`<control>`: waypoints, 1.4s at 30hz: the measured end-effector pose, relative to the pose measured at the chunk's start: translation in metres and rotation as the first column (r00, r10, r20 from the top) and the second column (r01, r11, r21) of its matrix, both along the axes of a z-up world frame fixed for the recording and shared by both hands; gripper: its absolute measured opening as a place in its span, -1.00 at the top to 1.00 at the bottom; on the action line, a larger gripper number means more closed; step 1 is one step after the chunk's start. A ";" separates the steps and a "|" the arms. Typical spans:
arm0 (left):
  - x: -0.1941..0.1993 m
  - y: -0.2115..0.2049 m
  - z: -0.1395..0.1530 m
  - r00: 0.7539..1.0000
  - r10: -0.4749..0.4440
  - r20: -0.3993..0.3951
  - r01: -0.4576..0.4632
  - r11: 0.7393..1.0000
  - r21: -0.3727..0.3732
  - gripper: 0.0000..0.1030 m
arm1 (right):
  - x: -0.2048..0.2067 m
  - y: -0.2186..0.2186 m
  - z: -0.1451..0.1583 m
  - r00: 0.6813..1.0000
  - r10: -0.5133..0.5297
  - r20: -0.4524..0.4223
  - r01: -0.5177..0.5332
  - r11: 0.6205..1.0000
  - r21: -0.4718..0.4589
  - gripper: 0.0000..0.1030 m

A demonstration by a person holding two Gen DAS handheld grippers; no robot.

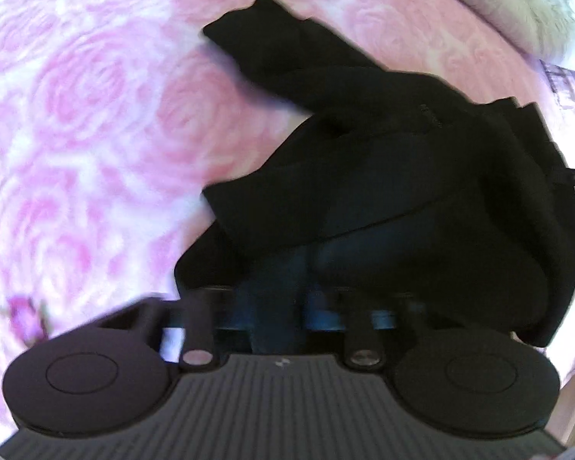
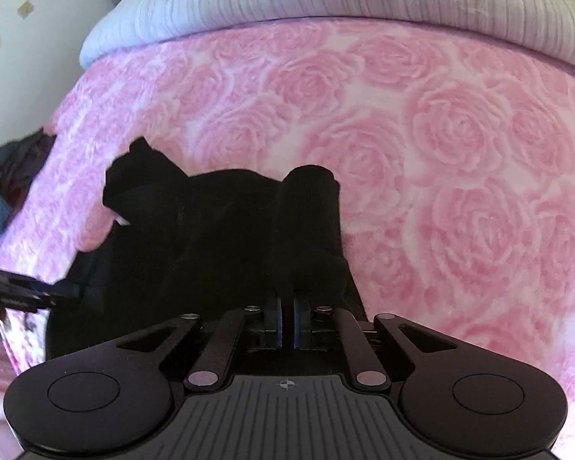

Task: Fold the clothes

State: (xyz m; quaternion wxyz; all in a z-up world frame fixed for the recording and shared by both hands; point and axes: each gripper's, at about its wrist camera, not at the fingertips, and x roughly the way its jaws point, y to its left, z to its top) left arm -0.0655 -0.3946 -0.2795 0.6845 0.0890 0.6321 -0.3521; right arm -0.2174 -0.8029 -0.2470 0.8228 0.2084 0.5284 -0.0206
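L wrist view: black garment lies bunched on pink rose-print blanket, filling centre and right of frame. One long part, sleeve-like, runs up-left to a blunt end; the rest is heaped in folds toward the camera. Left gripper points steeply down into the heap. Blue pads barely show, cloth draped over them; jaws drawn close together, dark fabric right at the tips, so it looks clamped on the garment, though the pinch itself is hidden in shadow. Picture is blurred, esp. blanket at left. Pale ribbed pillow at top right. A dark bit of the other tool pokes in at right edge, just past the cloth.

R wrist view: sharp. Same black garment sits centre-left on the pink blanket. A rolled, tube-like part stands up just ahead of the fingers. Right gripper has jaws nearly together, a thin fold of black cloth pinched between the blue pads. Grey-white ribbed pillow along the far edge of the bed. Left gripper's tip at left edge, touching the garment's edge. Pile of dark and blue clothes off the blanket's left side. White wall behind.
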 end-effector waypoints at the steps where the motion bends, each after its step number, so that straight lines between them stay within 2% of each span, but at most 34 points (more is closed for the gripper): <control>1: 0.009 -0.005 0.009 1.000 0.005 0.015 -0.004 1.000 -0.027 0.91 | 0.002 -0.004 0.001 1.000 -0.009 0.002 0.009 1.000 0.013 0.94; 3: 0.032 -0.012 0.036 0.998 0.031 0.061 -0.025 0.995 -0.096 0.92 | 0.011 -0.012 0.011 0.999 -0.018 0.028 0.017 1.000 0.013 0.95; 5: 0.056 -0.025 0.076 0.989 0.024 0.149 0.001 0.986 -0.166 0.92 | 0.024 -0.022 0.031 0.997 -0.013 0.077 0.014 1.000 -0.013 0.95; 7: 0.080 -0.039 0.129 0.965 0.019 0.261 0.044 0.971 -0.236 0.93 | 0.038 -0.032 0.063 0.987 -0.010 0.162 0.019 0.998 -0.054 0.96; 9: 0.098 -0.049 0.190 0.925 0.031 0.379 0.094 0.947 -0.307 0.93 | 0.047 -0.046 0.104 0.962 -0.035 0.271 0.060 0.995 -0.086 0.96; 11: 0.104 -0.055 0.255 0.869 0.046 0.493 0.163 0.913 -0.373 0.93 | 0.049 -0.057 0.152 0.921 -0.048 0.388 0.100 0.988 -0.114 0.96; 15: 0.073 -0.044 0.354 0.783 0.034 0.622 0.331 0.822 -0.462 0.94 | 0.021 -0.059 0.238 0.813 0.002 0.583 0.116 0.979 -0.165 0.97; 16: 0.061 -0.040 0.371 0.766 0.019 0.642 0.377 0.796 -0.473 0.94 | 0.008 -0.053 0.250 0.795 0.034 0.606 0.100 0.978 -0.185 0.97; 18: 0.028 -0.030 0.384 0.748 -0.063 0.661 0.469 0.755 -0.459 0.94 | -0.020 -0.043 0.274 0.754 0.098 0.649 0.069 0.972 -0.226 0.97; 19: 0.011 -0.025 0.381 0.750 -0.124 0.650 0.505 0.742 -0.441 0.94 | -0.035 -0.037 0.280 0.742 0.127 0.658 0.048 0.969 -0.241 0.97; 20: -0.006 -0.022 0.371 0.758 -0.197 0.622 0.536 0.732 -0.421 0.94 | -0.051 -0.031 0.276 0.752 0.149 0.642 0.016 0.970 -0.244 0.97; 22: -0.041 -0.015 0.348 0.765 -0.343 0.544 0.589 0.714 -0.379 0.94 | -0.084 -0.018 0.258 0.791 0.187 0.582 -0.055 0.970 -0.237 0.97; 24: -0.077 -0.003 0.300 0.789 -0.470 0.396 0.601 0.724 -0.339 0.94 | -0.117 -0.007 0.235 0.834 0.214 0.508 -0.126 0.971 -0.202 0.97; 26: -0.112 0.010 0.249 0.796 -0.563 0.223 0.606 0.736 -0.303 0.94 | -0.150 0.005 0.191 0.903 0.245 0.352 -0.204 0.967 -0.150 0.97; 28: -0.142 0.024 0.198 0.790 -0.611 0.055 0.601 0.754 -0.266 0.94 | -0.179 0.017 0.145 0.945 0.277 0.171 -0.266 0.960 -0.086 0.97; 29: -0.156 0.031 0.174 0.780 -0.625 -0.029 0.601 0.761 -0.245 0.94 | -0.194 0.024 0.122 0.951 0.298 0.078 -0.295 0.954 -0.054 0.97; 30: -0.171 0.039 0.153 0.760 -0.644 -0.091 0.616 0.757 -0.218 0.94 | -0.207 0.031 0.100 0.946 0.324 -0.022 -0.324 0.946 -0.015 0.98; 32: -0.188 0.047 0.125 0.712 -0.677 -0.188 0.655 0.736 -0.170 0.91 | -0.223 0.042 0.064 0.897 0.394 -0.202 -0.384 0.919 0.088 1.00; 33: -0.187 0.048 0.116 0.702 -0.678 -0.218 0.659 0.735 -0.159 0.90 | -0.228 0.047 0.052 0.867 0.420 -0.268 -0.406 0.908 0.109 1.00; 35: -0.177 0.050 0.106 0.704 -0.663 -0.253 0.648 0.746 -0.154 0.87 | -0.224 0.049 0.041 0.823 0.430 -0.373 -0.428 0.899 0.092 1.00; 36: -0.167 0.050 0.104 0.718 -0.650 -0.249 0.634 0.759 -0.150 0.69 | -0.218 0.047 0.040 0.813 0.418 -0.404 -0.430 0.900 0.065 0.99; 37: -0.152 0.048 0.103 0.741 -0.631 -0.230 0.614 0.775 -0.147 0.56 | -0.209 0.043 0.042 0.824 0.390 -0.412 -0.419 0.908 0.022 0.96; 38: -0.137 0.047 0.103 0.763 -0.611 -0.211 0.594 0.792 -0.143 0.39 | -0.199 0.038 0.046 0.841 0.354 -0.409 -0.399 0.916 -0.028 0.73; 39: -0.120 0.044 0.102 0.791 -0.586 -0.176 0.571 0.810 -0.133 0.35 | -0.184 0.033 0.050 0.865 0.317 -0.389 -0.373 0.925 -0.076 0.17; 41: -0.082 0.030 0.097 0.848 -0.526 -0.066 0.520 0.849 -0.097 0.29 | -0.150 0.025 0.062 0.917 0.248 -0.312 -0.306 0.940 -0.152 -0.22; 42: -0.062 0.016 0.093 0.869 -0.494 0.008 0.493 0.867 -0.073 0.15 | -0.131 0.024 0.063 0.934 0.233 -0.271 -0.282 0.946 -0.158 -0.23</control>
